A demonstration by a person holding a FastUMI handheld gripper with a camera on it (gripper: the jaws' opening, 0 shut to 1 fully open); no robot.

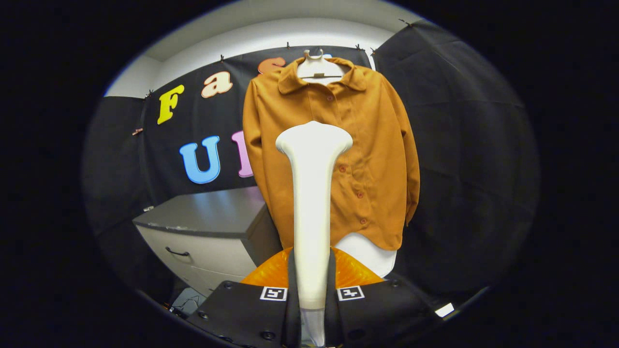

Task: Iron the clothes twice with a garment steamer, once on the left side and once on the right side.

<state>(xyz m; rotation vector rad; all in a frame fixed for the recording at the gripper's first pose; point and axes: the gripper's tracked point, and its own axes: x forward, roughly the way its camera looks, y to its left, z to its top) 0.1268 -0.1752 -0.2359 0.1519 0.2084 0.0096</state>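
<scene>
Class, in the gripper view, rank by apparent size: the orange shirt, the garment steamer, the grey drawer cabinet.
1. Orange shirt.
2. Garment steamer, clamped in the hand-held gripper; nearness enlarges it.
3. Grey drawer cabinet, similar, so unsure.

Booth is pretty much all black cloth (464,145), pinned up along the top with little clips and hanging a bit wrinkly, wrapping around beyond the tongs on both sides. Above it there's plain white wall (309,34) that catches a soft, even light. Off to the left beyond the tongs sits a grey drawer cabinet (208,232) with a dark handle on its pale drawer front; its flat top has a dull shine. Some cables (191,302) lie low down beside its base.
</scene>
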